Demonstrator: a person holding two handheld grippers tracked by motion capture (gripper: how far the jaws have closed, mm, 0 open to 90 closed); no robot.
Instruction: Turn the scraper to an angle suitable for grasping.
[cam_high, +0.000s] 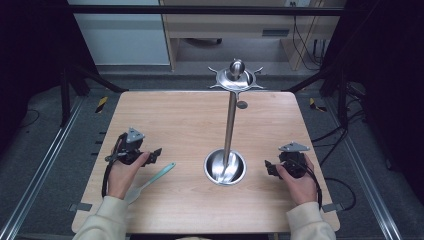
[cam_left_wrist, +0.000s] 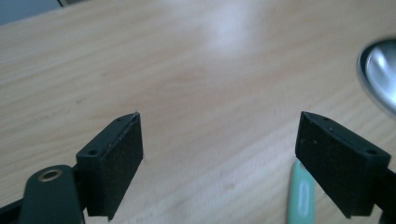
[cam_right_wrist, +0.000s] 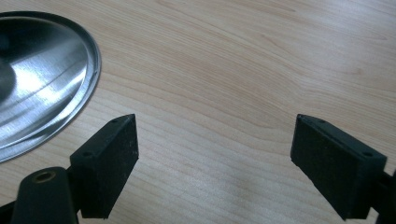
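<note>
The left gripper (cam_high: 156, 153) and right gripper (cam_high: 269, 168) rested on the table (cam_high: 190, 115), jaws spread, empty. The green spoon (cam_high: 152, 181) lay beside the left (probably next to be picked up). Beyond stood the steel stand (cam_high: 229, 125).

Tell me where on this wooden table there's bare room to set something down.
The far left of the light wooden table, beyond the left gripper, is bare, as is the far right, past the tall steel stand's pole. The near edge between the person's sleeves is also free. It is crowded nearer: the pale green plastic spoon by the left gripper, the stand's round base, then the right gripper.
</note>
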